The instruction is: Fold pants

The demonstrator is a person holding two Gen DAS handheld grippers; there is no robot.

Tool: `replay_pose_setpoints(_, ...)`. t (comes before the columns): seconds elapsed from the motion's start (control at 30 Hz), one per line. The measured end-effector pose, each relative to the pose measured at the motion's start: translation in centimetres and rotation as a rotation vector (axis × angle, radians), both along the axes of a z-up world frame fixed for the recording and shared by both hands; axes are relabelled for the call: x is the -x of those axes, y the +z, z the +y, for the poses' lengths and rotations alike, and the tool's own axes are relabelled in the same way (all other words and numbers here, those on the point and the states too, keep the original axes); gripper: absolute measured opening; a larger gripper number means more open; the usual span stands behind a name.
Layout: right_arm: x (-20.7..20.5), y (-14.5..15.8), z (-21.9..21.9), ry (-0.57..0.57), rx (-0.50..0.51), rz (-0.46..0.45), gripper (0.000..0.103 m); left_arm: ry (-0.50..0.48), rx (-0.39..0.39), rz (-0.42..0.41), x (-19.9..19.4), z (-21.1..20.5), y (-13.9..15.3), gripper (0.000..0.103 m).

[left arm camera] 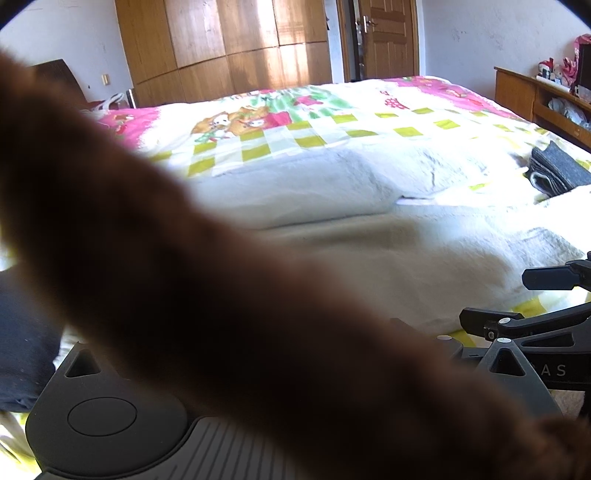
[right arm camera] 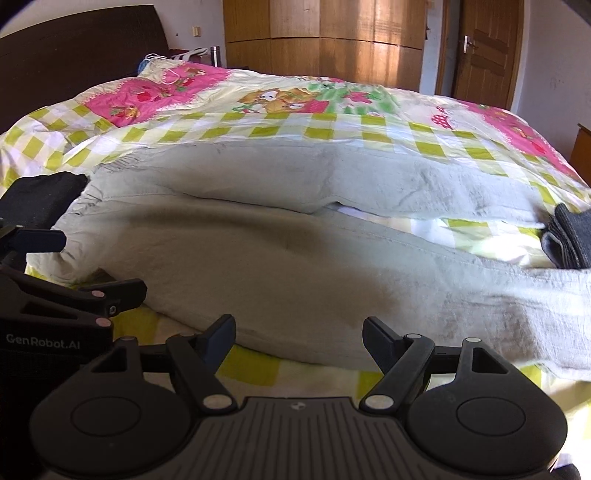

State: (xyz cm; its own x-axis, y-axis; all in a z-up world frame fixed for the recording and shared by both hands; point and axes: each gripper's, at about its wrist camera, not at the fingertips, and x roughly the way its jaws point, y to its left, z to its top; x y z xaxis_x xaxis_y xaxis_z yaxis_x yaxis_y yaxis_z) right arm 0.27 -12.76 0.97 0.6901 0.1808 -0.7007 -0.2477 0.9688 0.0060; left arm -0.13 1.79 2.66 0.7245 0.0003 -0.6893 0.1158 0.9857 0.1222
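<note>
Pale grey-green pants (right arm camera: 295, 258) lie spread flat across the bed, waistband at the left, two legs running right; they also show in the left wrist view (left arm camera: 369, 251). My right gripper (right arm camera: 299, 332) is open and empty, just short of the near edge of the pants. My left gripper shows at the left of the right wrist view (right arm camera: 74, 266), jaws apart, near the waistband. In the left wrist view a blurred brown object (left arm camera: 184, 277) covers most of the frame and hides the left fingers; the right gripper (left arm camera: 535, 295) shows at the right.
The bed has a checked yellow-green and pink quilt (right arm camera: 332, 125). Folded dark grey clothes (right arm camera: 569, 236) lie at the right, a dark garment (right arm camera: 40, 203) at the left. A wooden wardrobe (right arm camera: 325, 33), door (right arm camera: 484, 48) and side cabinet (left arm camera: 535, 96) stand behind.
</note>
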Motion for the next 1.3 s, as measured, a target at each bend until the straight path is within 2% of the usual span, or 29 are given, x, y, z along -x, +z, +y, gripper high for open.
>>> replay_pose_setpoints(0.1, -0.8, 1.0, 2.7, 0.094, -0.005, -0.032, 0.089, 0.025, -0.028, -0.019, 0.0, 2.6, 1.1, 0.103)
replay_pose_setpoints(0.23, -2.1, 1.2, 6.8, 0.236, 0.033, -0.056, 0.089, 0.132, -0.067, -0.038, -0.2, 8.1, 2.0, 0.103)
replay_pose_setpoints(0.33, -2.5, 0.4, 9.5, 0.364, 0.083, -0.059, 0.089, 0.204, -0.062, -0.002, -0.7, 12.6, 1.5, 0.103)
replay_pose_setpoints(0.43, -2.9, -0.7, 12.0, 0.472, 0.115, -0.04, 0.089, 0.221, -0.037, 0.037, -1.3, 15.4, 0.4, 0.103)
replay_pose_setpoints(0.5, -3.2, -1.4, 13.7, 0.529, 0.145, -0.028, 0.089, 0.209, -0.049, 0.052, -1.7, 16.2, -0.3, 0.103)
replay_pose_setpoints(0.53, -3.3, -1.7, 14.5, 0.553, 0.16, -0.027, 0.087, 0.199, -0.058, 0.059, -1.7, 16.5, -0.7, 0.103)
replay_pose_setpoints(0.6, -3.6, -2.4, 15.9, 0.613, 0.198, -0.023, 0.077, 0.168, -0.066, 0.069, -1.9, 17.0, -1.3, 0.103)
replay_pose_setpoints(0.63, -3.8, -2.8, 16.6, 0.639, 0.226, -0.018, 0.066, 0.156, -0.078, 0.071, -1.9, 17.1, -1.5, 0.102)
replay_pose_setpoints(0.67, -4.1, -3.2, 17.4, 0.655, 0.251, -0.012, 0.053, 0.144, -0.093, 0.079, -2.2, 17.3, -1.9, 0.101)
replay_pose_setpoints(0.73, -4.7, -3.6, 18.5, 0.661, 0.28, 0.008, 0.043, 0.14, -0.124, 0.104, -2.8, 17.8, -2.7, 0.096)
replay_pose_setpoints(0.77, -5.1, -3.6, 18.9, 0.667, 0.272, 0.023, 0.034, 0.143, -0.133, 0.128, -3.2, 18.1, -3.2, 0.087)
replay_pose_setpoints(0.8, -5.3, -3.6, 19.1, 0.672, 0.26, 0.036, 0.032, 0.139, -0.135, 0.153, -3.5, 18.4, -3.6, 0.081)
replay_pose_setpoints(0.83, -5.5, -3.4, 19.5, 0.672, 0.244, 0.052, 0.029, 0.139, -0.128, 0.175, -3.7, 18.9, -4.0, 0.069)
replay_pose_setpoints(0.93, -5.5, -3.0, 19.9, 0.702, 0.194, 0.101, 0.028, 0.156, -0.039, 0.211, -3.7, 20.9, -4.2, 0.061)
replay_pose_setpoints(1.0, -4.9, -3.0, 20.1, 0.735, 0.174, 0.118, 0.028, 0.163, -0.025, 0.214, -3.3, 21.5, -3.9, 0.052)
replay_pose_setpoints(1.03, -4.7, -3.3, 20.3, 0.752, 0.177, 0.127, 0.031, 0.168, -0.027, 0.217, -3.1, 21.6, -3.9, 0.049)
replay_pose_setpoints(1.13, -4.9, -4.1, 20.7, 0.74, 0.186, 0.13, 0.033, 0.173, -0.044, 0.239, -3.0, 21.5, -3.8, 0.049)
replay_pose_setpoints(1.3, -4.7, -2.4, 17.5, 0.651, 0.068, 0.117, 0.036, 0.178, -0.073, 0.203, -2.5, 20.4, -2.0, 0.049)
